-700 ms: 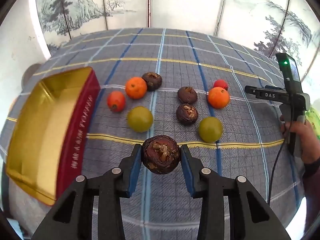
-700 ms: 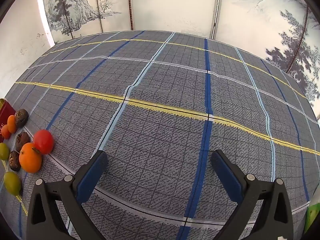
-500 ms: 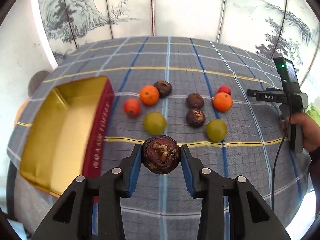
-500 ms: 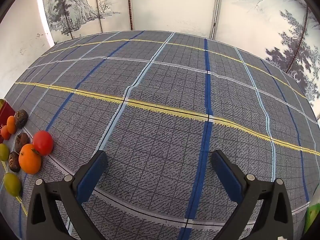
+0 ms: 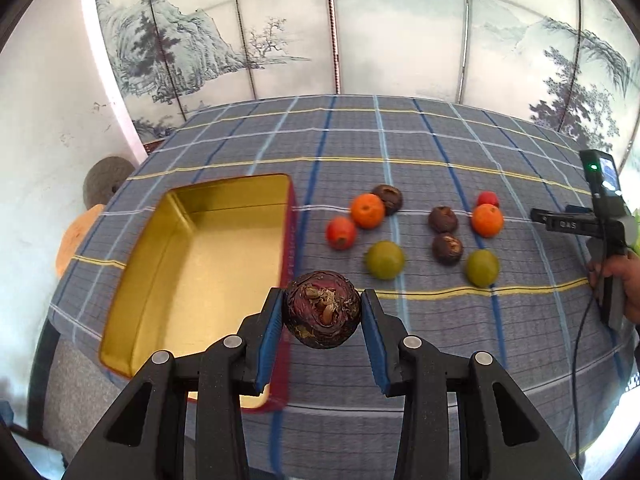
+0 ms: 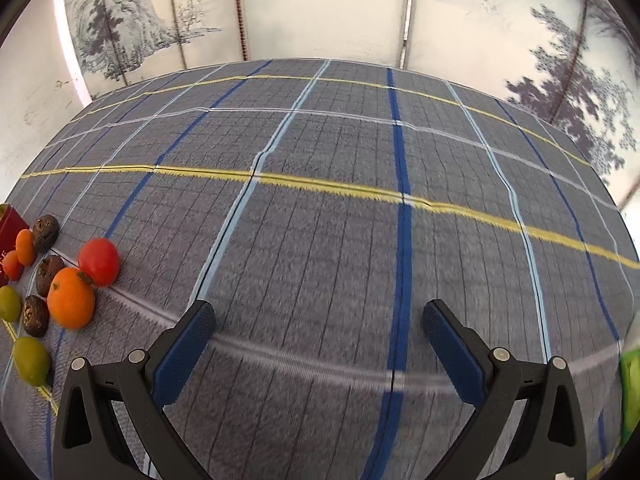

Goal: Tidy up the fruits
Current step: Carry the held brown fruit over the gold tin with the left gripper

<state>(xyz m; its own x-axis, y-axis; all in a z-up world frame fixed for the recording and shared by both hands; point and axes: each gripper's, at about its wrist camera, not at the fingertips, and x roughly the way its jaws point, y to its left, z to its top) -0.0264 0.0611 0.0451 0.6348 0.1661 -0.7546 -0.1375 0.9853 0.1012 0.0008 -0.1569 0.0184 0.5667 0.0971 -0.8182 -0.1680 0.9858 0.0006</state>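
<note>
My left gripper (image 5: 321, 314) is shut on a dark brown water chestnut (image 5: 321, 309), held above the table beside the right wall of an open red tin with a gold inside (image 5: 224, 264). Several fruits lie on the plaid cloth to the right of the tin: an orange (image 5: 367, 211), a red tomato (image 5: 341, 233), a green fruit (image 5: 385, 259), a dark chestnut (image 5: 447, 247) and a second orange (image 5: 487, 220). My right gripper (image 6: 319, 326) is open and empty over bare cloth; the fruits lie at its far left, with a red tomato (image 6: 98, 261) nearest.
The right hand-held gripper (image 5: 600, 220) shows at the right edge of the left wrist view. A painted folding screen (image 5: 332, 28) stands behind the table. The table's near edge (image 5: 360, 412) is close below my left gripper. A green item (image 6: 630, 392) is at the right edge.
My left gripper has lifted and moved left with the chestnut, so the tin now lies nearer the middle of its view. The right gripper has shifted slightly, with the fruits closer.
</note>
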